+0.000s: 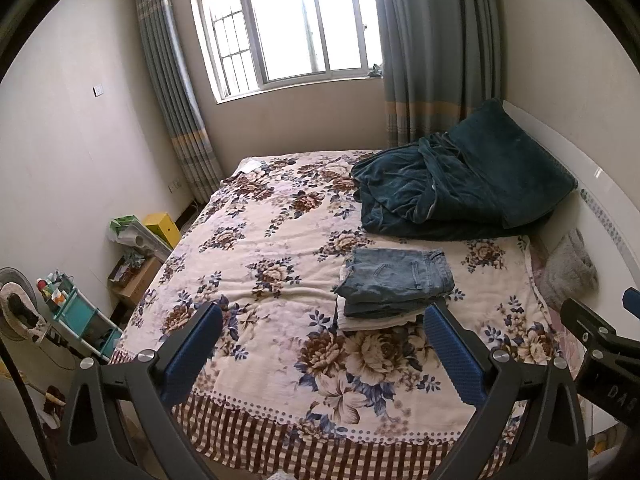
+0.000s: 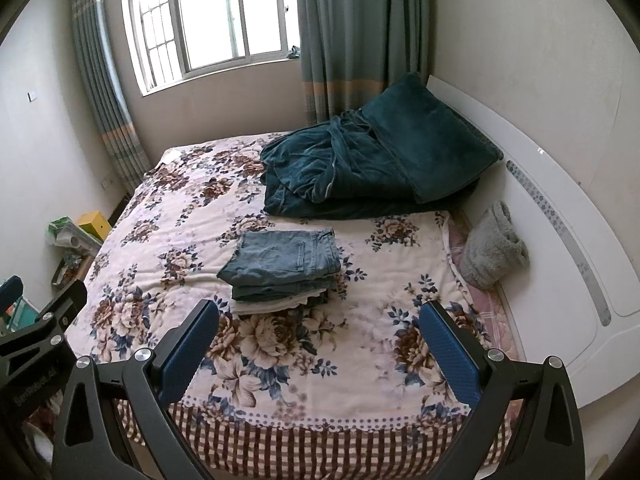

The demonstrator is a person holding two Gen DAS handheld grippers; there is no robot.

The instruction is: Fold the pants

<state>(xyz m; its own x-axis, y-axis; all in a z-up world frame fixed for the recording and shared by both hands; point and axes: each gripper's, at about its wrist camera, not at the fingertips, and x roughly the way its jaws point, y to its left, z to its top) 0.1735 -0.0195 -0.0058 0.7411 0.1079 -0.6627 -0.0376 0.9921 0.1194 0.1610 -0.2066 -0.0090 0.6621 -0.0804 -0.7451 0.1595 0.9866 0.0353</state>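
Folded blue jeans (image 1: pixel 394 280) lie on top of a small stack of folded light clothes on the floral bed cover (image 1: pixel 256 248). They also show in the right wrist view (image 2: pixel 282 260). My left gripper (image 1: pixel 324 316) is open and empty, held above the near part of the bed, short of the stack. My right gripper (image 2: pixel 320 314) is open and empty, also short of the stack and to its right. The right gripper shows at the right edge of the left wrist view (image 1: pixel 600 332).
A dark green blanket and pillow (image 2: pixel 372 164) lie piled at the head of the bed. A grey towel (image 2: pixel 494 246) sits by the white headboard (image 2: pixel 560 208). Boxes and a teal shelf (image 1: pixel 84 316) stand on the floor left of the bed. A window is behind.
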